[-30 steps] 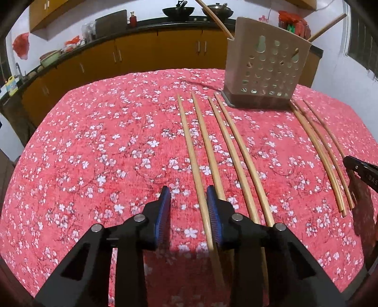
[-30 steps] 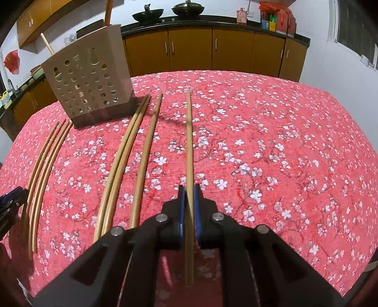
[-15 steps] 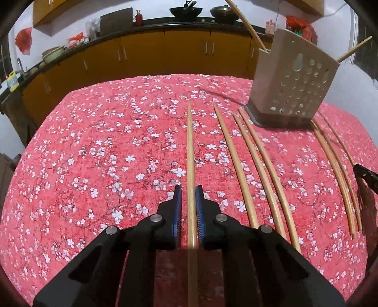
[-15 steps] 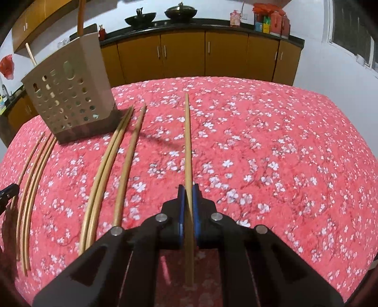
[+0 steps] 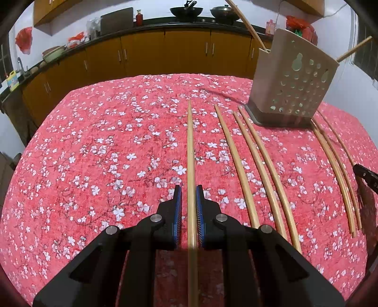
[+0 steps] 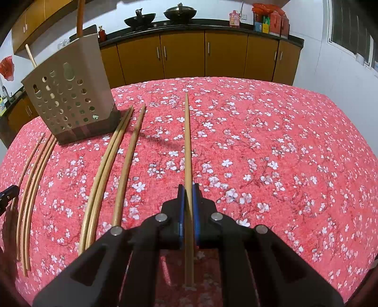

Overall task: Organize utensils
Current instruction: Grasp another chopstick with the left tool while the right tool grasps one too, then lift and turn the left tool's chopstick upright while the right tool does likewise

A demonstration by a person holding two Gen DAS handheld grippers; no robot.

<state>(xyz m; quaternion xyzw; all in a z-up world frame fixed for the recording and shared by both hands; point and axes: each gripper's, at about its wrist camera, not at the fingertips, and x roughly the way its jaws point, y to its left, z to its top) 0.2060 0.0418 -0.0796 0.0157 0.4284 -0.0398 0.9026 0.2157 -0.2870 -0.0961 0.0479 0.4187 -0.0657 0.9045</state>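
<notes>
Chopsticks of pale bamboo [image 5: 238,163] lie loose beside the perforated beige utensil holder [image 5: 293,92] on the floral red counter [image 5: 94,153], while left tongs [image 5: 188,200], open a second ago, and right tongs [image 6: 188,200] each clench one chopstick.

A red tablecloth [image 6: 271,151] printed with white blossoms covered the table, and behind it a row of orange-brown cabinets [image 6: 203,54] ran under a dark countertop [image 6: 212,24]. On that countertop sat a black wok [image 6: 139,19] and a lidded pan [image 6: 180,12], with red boxes [image 6: 271,19] toward its right end and a sink tap [image 5: 20,65] at its far left. The walls [image 6: 330,68] were white, a window [image 6: 352,28] stood to the right of the cabinets, and upper cupboards [image 5: 45,10] hung above the countertop on the left.
</notes>
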